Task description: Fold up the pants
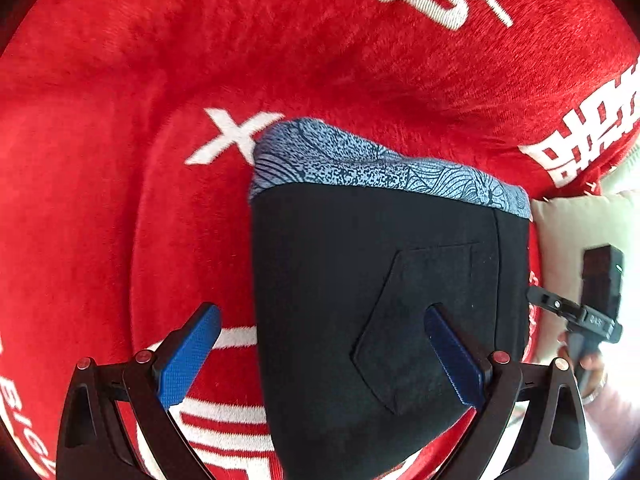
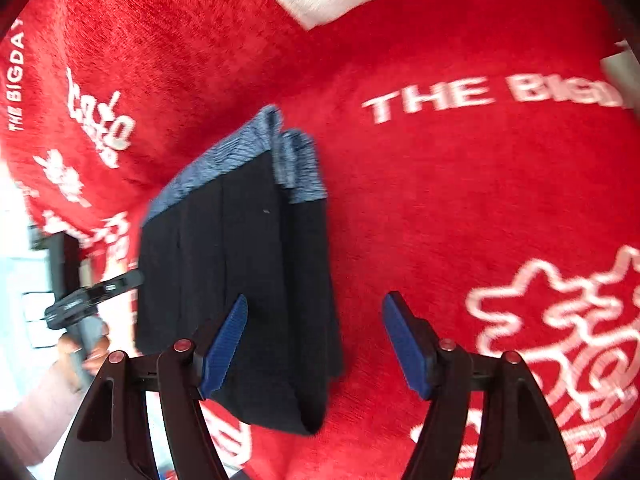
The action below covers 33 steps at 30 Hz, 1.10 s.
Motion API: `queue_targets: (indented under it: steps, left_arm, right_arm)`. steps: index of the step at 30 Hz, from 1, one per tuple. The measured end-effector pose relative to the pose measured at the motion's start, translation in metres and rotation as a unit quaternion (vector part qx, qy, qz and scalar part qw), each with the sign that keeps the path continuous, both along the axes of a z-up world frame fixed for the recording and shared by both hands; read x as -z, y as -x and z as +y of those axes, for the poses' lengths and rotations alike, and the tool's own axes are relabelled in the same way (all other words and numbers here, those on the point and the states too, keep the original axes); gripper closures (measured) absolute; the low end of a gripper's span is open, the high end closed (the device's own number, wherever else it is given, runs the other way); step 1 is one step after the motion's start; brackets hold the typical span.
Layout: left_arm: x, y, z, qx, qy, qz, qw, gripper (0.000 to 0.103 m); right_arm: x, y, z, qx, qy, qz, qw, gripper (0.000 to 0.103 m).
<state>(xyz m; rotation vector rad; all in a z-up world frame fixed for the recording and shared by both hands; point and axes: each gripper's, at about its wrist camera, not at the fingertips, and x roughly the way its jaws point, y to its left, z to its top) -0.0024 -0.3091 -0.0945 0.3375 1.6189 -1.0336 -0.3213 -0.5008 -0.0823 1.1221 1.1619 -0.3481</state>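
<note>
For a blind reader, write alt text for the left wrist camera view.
Folded black pants with a blue patterned waistband lie on a red blanket with white lettering. The left gripper hangs open over their edge.

Black pants (image 1: pixel 328 280) (blue-patterned waistband (image 1: pixel 360 164)) — red blanket (image 1: pixel 120 120).

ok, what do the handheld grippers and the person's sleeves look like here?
Both match: left gripper and right gripper have black linkage arms with small red pivot caps, and ribbed blue pads on the fingers. The other unit, seen side-on, has a black body with small white lettering, too small to read. A light pinkish sleeve shows at the wrist, plus a wristband.
</note>
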Motion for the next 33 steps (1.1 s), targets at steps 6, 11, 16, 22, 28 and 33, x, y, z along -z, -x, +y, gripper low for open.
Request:
queue_targets:
  steps: [6, 11, 16, 22, 28, 33]
  left_arm:
    - [0.017, -0.001, -0.009, 0.048, -0.002, 0.026, 0.9985, 0.001]
    - [0.026, 0.005, -0.02, 0.051, 0.011, 0.047, 0.9975, 0.001]
    - [0.029, 0.013, -0.029, 0.059, 0.018, 0.044, 0.9971, 0.001]
    - [0.029, 0.02, -0.038, 0.059, 0.017, 0.03, 0.9977, 0.001]
    - [0.03, 0.025, -0.038, 0.047, 0.012, 0.026, 0.9985, 0.001]
    - [0.032, 0.024, -0.036, 0.047, 0.007, 0.025, 0.9986, 0.001]
  right_arm:
    - [0.033, -0.008, -0.017, -0.027, -0.079, -0.049, 0.995, 0.03]
    - [0.039, -0.018, -0.024, -0.049, -0.098, -0.072, 0.991, 0.03]
    - [0.043, -0.027, -0.024, -0.059, -0.117, -0.09, 0.987, 0.03]
    - [0.049, -0.027, -0.024, -0.042, -0.135, -0.089, 0.986, 0.03]
    - [0.035, -0.028, -0.017, -0.029, -0.108, -0.058, 0.992, 0.03]
    - [0.047, -0.025, -0.018, -0.028, -0.137, -0.074, 0.987, 0.029]
